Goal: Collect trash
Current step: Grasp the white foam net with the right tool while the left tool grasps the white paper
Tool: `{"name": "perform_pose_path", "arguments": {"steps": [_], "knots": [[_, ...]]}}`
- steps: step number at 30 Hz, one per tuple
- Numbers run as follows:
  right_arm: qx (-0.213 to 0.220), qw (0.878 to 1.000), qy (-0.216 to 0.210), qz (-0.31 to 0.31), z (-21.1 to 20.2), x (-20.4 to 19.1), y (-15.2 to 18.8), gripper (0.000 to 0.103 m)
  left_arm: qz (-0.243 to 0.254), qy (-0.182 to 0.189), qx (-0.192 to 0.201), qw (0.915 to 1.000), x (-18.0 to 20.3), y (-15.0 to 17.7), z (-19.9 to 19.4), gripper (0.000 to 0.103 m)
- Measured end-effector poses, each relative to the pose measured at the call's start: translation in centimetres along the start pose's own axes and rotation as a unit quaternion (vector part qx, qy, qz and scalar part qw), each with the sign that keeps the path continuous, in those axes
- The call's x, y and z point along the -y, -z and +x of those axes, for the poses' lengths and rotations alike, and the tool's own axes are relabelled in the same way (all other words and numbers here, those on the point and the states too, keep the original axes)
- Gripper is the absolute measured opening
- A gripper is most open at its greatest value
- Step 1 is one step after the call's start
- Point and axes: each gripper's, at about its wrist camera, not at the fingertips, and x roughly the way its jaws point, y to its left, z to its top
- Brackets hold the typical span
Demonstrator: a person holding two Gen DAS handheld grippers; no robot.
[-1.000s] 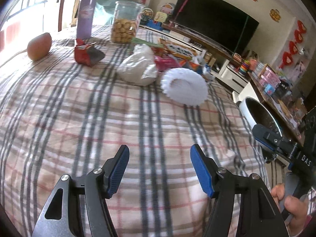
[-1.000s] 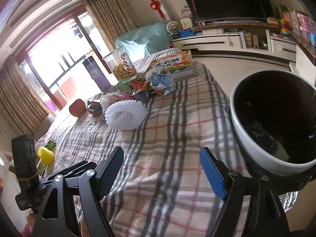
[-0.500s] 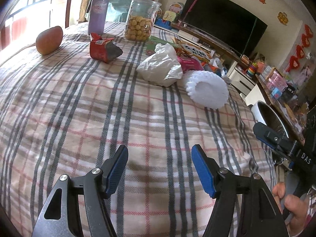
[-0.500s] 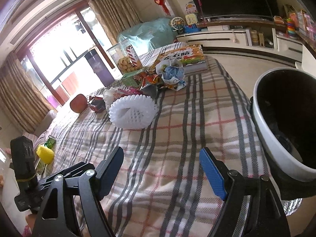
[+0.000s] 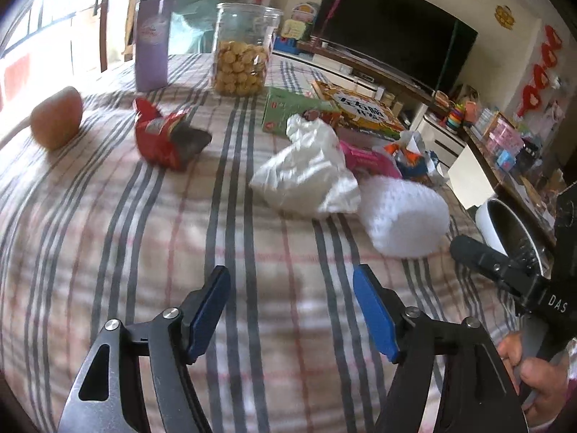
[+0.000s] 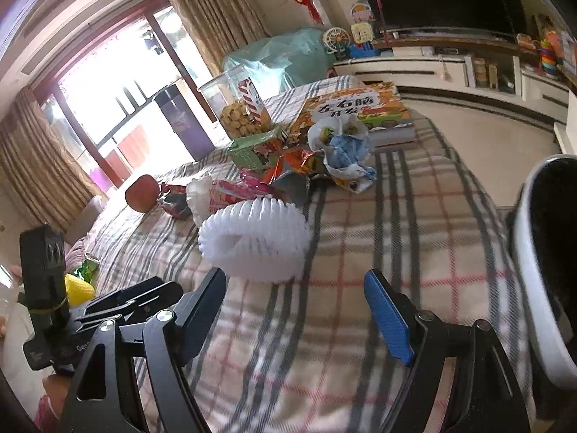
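Trash lies on a plaid tablecloth (image 5: 108,238). A white foam fruit net (image 5: 404,216) (image 6: 252,245) lies nearest. Beside it are a crumpled white plastic bag (image 5: 310,173), a pink wrapper (image 5: 368,160), a red snack wrapper (image 5: 162,137) and a bag with blue paper (image 6: 342,148). My left gripper (image 5: 292,303) is open and empty, short of the white bag and the net. My right gripper (image 6: 295,306) is open and empty, just before the foam net. A white bin (image 6: 541,270) with a dark inside stands at the table's right edge.
A jar of biscuits (image 5: 241,61), a purple tumbler (image 5: 151,47), an apple (image 5: 56,117), a green box (image 5: 292,112) and a picture book (image 6: 360,112) sit further back. A TV (image 5: 393,32) and cabinet stand beyond the table.
Both grippers have moved forward over the cloth toward the pile. The foam net and white bag are nearer and larger. The bin has slid toward the right edge of the right wrist view.
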Motion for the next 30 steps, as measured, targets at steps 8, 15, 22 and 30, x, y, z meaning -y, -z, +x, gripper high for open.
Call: {"name": "perform_pose_path", "arguments": {"steps": [8,15,22,30], "knots": [[-0.026,0.999,-0.030,0.011,2.8,0.2,-0.9,0.022,0.046,-0.001,0.011,0.9989,0.6,-2.4,3.0,0.080],[-0.007,0.999,-0.028,0.040,1.2,2.3,-0.2,0.014,0.063,-0.005,0.016,0.9979,2.0,-3.3,5.7,0.081],[-0.001,0.998,-0.030,0.053,0.2,3.2,0.3,0.013,0.050,-0.010,-0.013,0.9986,2.0,-3.8,8.0,0.006],[0.013,0.998,-0.033,0.056,-1.8,3.2,0.9,0.012,0.031,0.007,0.012,0.9994,1.9,-2.2,5.4,0.000]]}}
